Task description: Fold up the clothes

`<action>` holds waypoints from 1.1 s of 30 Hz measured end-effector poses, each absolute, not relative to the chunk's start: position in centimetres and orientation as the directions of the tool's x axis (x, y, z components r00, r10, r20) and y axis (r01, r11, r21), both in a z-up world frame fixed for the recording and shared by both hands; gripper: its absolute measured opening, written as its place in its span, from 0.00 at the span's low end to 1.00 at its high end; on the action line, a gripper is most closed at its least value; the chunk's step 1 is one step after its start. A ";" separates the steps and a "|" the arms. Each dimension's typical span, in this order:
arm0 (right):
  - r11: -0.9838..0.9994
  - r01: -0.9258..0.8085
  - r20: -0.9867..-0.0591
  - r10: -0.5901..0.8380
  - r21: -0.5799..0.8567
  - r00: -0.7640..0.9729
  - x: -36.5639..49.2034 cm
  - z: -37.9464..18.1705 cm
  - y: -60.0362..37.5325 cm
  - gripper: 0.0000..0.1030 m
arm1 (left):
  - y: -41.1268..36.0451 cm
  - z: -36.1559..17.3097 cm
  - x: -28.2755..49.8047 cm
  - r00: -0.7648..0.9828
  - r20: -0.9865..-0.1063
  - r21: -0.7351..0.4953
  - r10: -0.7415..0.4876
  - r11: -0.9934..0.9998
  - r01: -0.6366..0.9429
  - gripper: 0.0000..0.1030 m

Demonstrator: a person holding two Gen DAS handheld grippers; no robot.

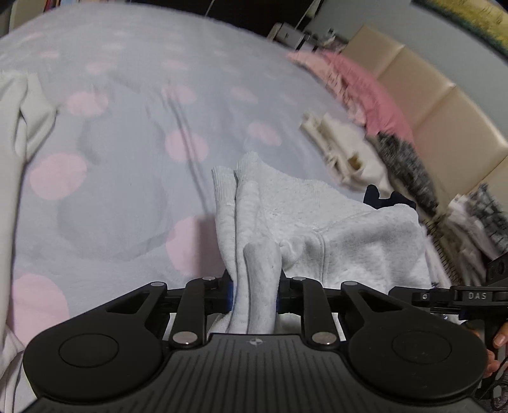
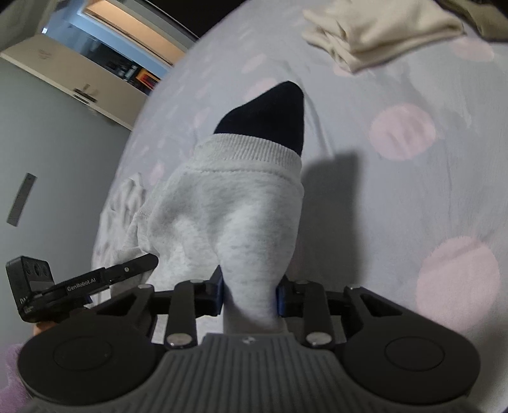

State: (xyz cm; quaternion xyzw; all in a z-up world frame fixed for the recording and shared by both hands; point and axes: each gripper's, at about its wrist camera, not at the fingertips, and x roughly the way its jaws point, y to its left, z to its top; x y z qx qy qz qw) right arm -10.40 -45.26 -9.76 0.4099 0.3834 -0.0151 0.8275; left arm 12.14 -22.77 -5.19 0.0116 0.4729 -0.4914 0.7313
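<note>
Bed (image 1: 111,152): I see loose bedding under the load; a low pass could drag it.
Sweatshirt (image 1: 349,241): held above the bed; its dark lining (image 2: 273,111) shows, so a fold may trap it twisted.
Left hand-held gripper (image 1: 255,295): pinching bunched cloth; may slip.
Right hand-held gripper (image 2: 249,295): pinching a thick wad; may slip.

Polka-dot bed (image 1: 127,159) bears cream garment (image 2: 381,28), pink cloth (image 1: 365,85).

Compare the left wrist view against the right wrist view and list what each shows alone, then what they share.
Left wrist only: pink fabric, a cream padded headboard and a white plastic item. Right wrist only: a folded cream garment and a white cabinet. Both: the grey sweatshirt clamped in each view's tongs, its dark navy part, and the pink-dotted bedspread.
</note>
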 end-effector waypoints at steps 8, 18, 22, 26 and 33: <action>0.686 0.266 -0.566 0.256 0.677 0.784 -12.0 -4.3 -46.7 0.30 | -23.2 0.2 8.8 0.136 -0.578 -0.453 -0.805 0.455 0.767 0.18; 0.794 0.242 -0.532 0.117 0.557 0.839 -10.0 4.9 -56.0 0.30 | -33.7 5.9 9.7 0.147 -0.380 -0.518 -0.913 0.341 0.784 0.18; 0.821 0.272 -0.555 0.065 0.503 0.829 -7.3 6.4 -60.9 0.30 | -39.5 6.2 11.7 0.137 -0.348 -0.558 -0.927 0.322 0.765 0.18; 0.843 0.302 -0.575 0.011 0.446 0.818 -4.6 7.9 -65.8 0.30 | -45.6 5.7 13.1 0.133 -0.368 -0.549 -0.920 0.330 0.768 0.17; 0.852 0.383 -0.644 -0.072 0.358 0.761 1.7 7.3 -73.6 0.30 | -52.4 1.3 15.7 0.092 -0.444 -0.555 -0.891 0.354 0.753 0.17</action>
